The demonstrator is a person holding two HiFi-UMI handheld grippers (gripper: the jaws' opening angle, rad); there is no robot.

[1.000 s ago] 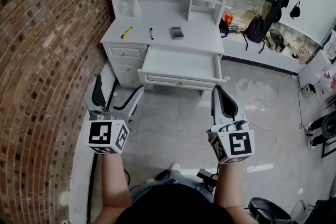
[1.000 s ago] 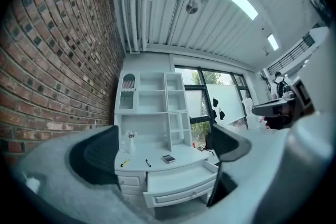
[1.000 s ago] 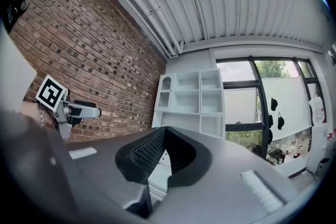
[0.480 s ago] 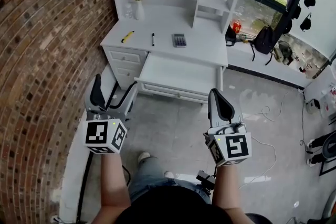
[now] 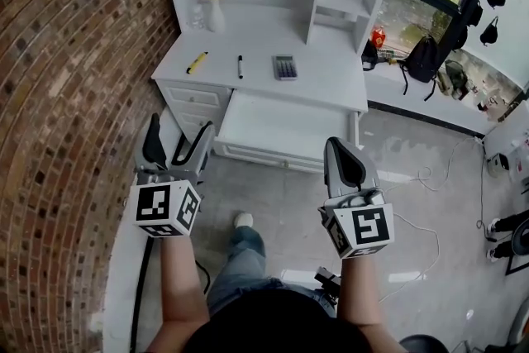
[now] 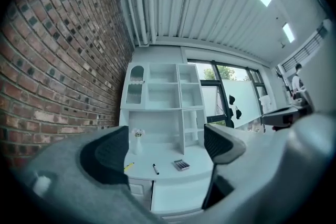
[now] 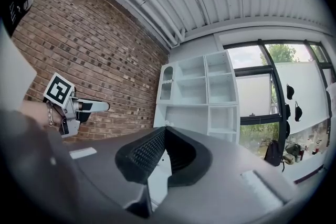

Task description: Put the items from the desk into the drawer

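Left claw (image 5: 179,133) is hanging apart and empty, its jaws just closing slightly; right claw (image 5: 340,148) is sitting together. Pen (image 5: 240,66) and calculator (image 5: 284,67) are lying mid-worktop (image 5: 331,87); drawer (image 5: 285,126) is standing open.

A yellow marker (image 5: 197,62) lies on the table (image 5: 331,72), with a pen (image 5: 240,66) and a calculator (image 5: 284,67) at its 3 o'clock and a vase (image 5: 213,12) at 12. The open drawer (image 5: 281,124) juts out at the table's 6. The left hand-held gripper (image 5: 180,130), its jaws apart on nothing and just narrowing, hangs at the drawer's 8. The right hand-held gripper (image 5: 337,149) is at 5.

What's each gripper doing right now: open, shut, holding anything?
Left gripper: open, jaws have just been closing a little, nothing between them.
Right gripper: shut, empty.
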